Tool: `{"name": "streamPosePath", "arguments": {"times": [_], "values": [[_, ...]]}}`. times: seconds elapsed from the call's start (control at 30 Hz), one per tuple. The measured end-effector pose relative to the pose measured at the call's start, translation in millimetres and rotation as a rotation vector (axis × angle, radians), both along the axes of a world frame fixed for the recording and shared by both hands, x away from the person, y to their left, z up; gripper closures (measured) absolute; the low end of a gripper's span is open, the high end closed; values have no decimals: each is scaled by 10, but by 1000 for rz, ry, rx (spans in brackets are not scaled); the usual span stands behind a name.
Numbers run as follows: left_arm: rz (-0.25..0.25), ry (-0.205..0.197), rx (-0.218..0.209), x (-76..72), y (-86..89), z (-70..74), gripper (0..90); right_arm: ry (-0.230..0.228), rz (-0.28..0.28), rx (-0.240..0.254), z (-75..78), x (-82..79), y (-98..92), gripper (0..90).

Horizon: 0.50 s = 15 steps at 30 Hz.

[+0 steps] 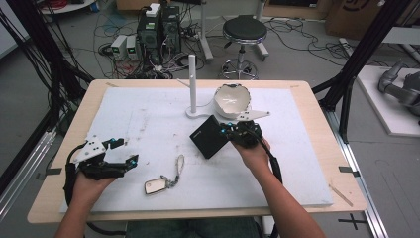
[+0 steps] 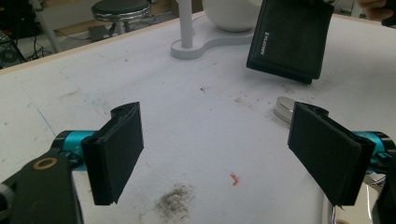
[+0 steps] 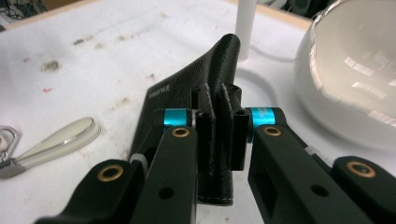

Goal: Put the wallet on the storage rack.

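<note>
With the right tongs clamped on the black wallet's edge, keep it level moving toward twelve o'clock, while the left tongs gape empty.

The black textured wallet, closed, is pinched by its edge in the right gripper, near the white bowl.

Even bright light, soft shadows, glare on bowl, pics slightly soft
</note>
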<state>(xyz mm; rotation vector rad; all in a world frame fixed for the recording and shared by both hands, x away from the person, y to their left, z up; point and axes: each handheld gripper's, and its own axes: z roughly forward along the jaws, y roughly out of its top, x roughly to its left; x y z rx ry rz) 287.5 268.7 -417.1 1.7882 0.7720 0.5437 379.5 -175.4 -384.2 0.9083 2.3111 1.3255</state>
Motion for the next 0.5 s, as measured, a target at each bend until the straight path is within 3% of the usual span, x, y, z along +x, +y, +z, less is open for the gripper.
{"name": "streamPosePath", "arguments": {"times": [0.5], "values": [[4, -3, -9, 8, 15, 9, 182, -116, -12, -21, 597, 120, -127, 862]]}}
